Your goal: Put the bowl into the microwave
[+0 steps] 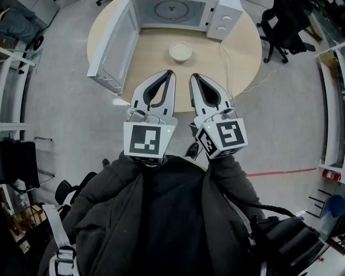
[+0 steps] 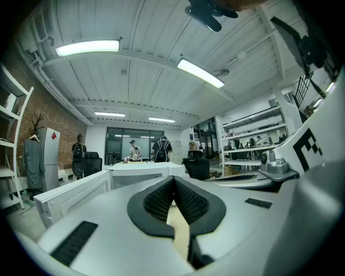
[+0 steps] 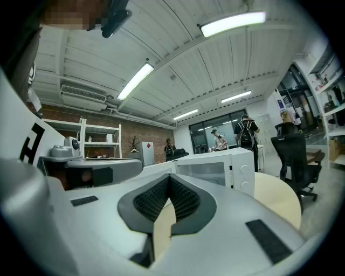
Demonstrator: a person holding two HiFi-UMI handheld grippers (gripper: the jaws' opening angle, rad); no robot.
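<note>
A cream bowl (image 1: 180, 52) sits on the round wooden table (image 1: 237, 59), just in front of the white microwave (image 1: 178, 13). The microwave's door (image 1: 113, 46) hangs wide open to the left and the cavity holds only its turntable. My left gripper (image 1: 170, 72) and right gripper (image 1: 192, 76) hover side by side over the table's near edge, short of the bowl, both shut with nothing between the pads. In the right gripper view the microwave (image 3: 226, 168) stands ahead to the right. The bowl is hidden in both gripper views.
A white cable (image 1: 229, 67) runs from the microwave across the table's right side. A black office chair (image 1: 283, 27) stands to the right of the table. Shelving (image 1: 331, 108) lines the right wall. People stand far off in the room (image 2: 133, 151).
</note>
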